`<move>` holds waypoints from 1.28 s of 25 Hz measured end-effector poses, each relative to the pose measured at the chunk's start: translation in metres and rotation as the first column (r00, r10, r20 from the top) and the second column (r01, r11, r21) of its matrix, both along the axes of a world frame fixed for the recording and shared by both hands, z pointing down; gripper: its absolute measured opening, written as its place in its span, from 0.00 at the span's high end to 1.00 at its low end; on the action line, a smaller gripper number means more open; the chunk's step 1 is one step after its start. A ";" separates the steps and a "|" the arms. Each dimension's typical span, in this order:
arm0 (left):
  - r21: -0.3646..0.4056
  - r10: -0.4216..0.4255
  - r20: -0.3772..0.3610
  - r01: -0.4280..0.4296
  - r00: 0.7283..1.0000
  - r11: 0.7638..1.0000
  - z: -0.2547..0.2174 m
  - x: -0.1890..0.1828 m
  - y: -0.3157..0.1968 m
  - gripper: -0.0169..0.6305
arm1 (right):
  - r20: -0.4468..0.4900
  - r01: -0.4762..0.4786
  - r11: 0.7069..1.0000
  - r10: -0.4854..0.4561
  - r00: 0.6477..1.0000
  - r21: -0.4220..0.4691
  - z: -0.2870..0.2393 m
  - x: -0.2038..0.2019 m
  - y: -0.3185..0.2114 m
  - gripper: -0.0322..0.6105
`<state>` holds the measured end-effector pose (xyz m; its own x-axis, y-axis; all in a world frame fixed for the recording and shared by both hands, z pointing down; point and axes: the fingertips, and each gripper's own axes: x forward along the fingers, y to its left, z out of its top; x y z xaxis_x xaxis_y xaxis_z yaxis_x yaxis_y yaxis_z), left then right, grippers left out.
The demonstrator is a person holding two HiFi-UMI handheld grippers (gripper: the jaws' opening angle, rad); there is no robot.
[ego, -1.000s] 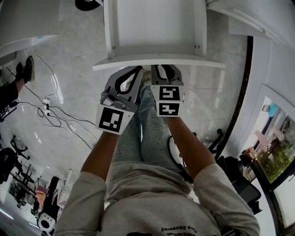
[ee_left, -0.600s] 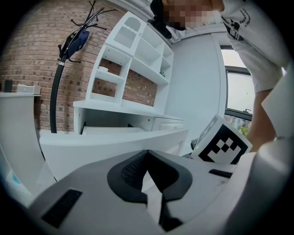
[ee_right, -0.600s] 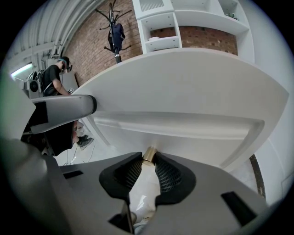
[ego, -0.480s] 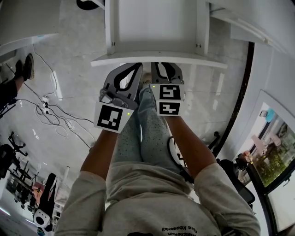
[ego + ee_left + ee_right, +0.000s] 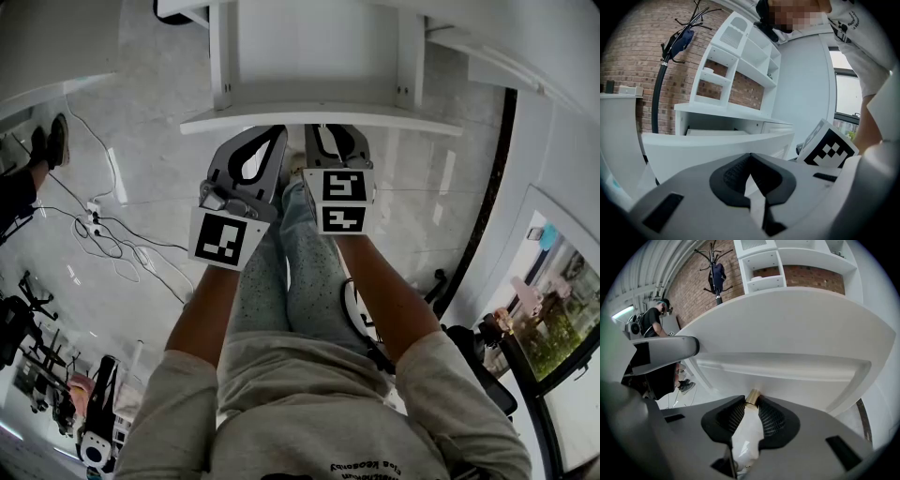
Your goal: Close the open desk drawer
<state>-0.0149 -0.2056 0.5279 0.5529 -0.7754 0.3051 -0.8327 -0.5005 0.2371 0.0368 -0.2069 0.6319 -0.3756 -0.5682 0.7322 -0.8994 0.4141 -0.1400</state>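
Note:
The white drawer stands pulled out from the desk, its front panel [image 5: 319,120] crossing the head view near the top. A small brass knob [image 5: 753,397] sticks out of that panel [image 5: 787,333]. My right gripper [image 5: 753,403] [image 5: 330,136] is shut on the knob, with its pads on either side of it. Beside it on the left, my left gripper [image 5: 270,139] [image 5: 750,158] is shut and holds nothing. Its tips sit just below the drawer front [image 5: 717,145]. The drawer's inside shows white behind the panel.
My legs [image 5: 291,272] are under the drawer. Cables [image 5: 103,234] lie on the floor to the left, near another person's shoe [image 5: 52,141]. A white shelf unit [image 5: 736,70] tops the desk and a coat rack [image 5: 670,47] stands by the brick wall. A person [image 5: 651,324] stands farther off.
The drawer front has shifted a little away from me toward the desk. Both grippers have moved forward with it, the right one still on the knob.

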 end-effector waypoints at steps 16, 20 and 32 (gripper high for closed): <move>-0.015 -0.052 0.024 0.053 0.998 0.998 0.000 0.001 -0.026 0.95 | 0.032 0.025 0.999 -0.024 0.999 -0.023 0.001 -0.002 -0.025 0.78; -0.019 -0.058 0.026 0.059 0.998 0.998 0.001 -0.001 -0.036 0.95 | 0.033 0.035 0.999 -0.035 0.999 -0.025 0.004 -0.005 -0.036 0.78; -0.009 -0.005 0.021 0.005 1.000 1.000 -0.003 -0.007 -0.063 0.95 | 0.002 0.027 0.999 -0.027 1.000 -0.045 0.013 -0.016 -0.063 0.84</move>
<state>-0.0215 -0.2687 0.5248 0.5427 -0.7752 0.3234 -0.8398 -0.4943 0.2243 0.0210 -0.2694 0.6444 -0.3911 -0.5241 0.7566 -0.8878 0.4314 -0.1601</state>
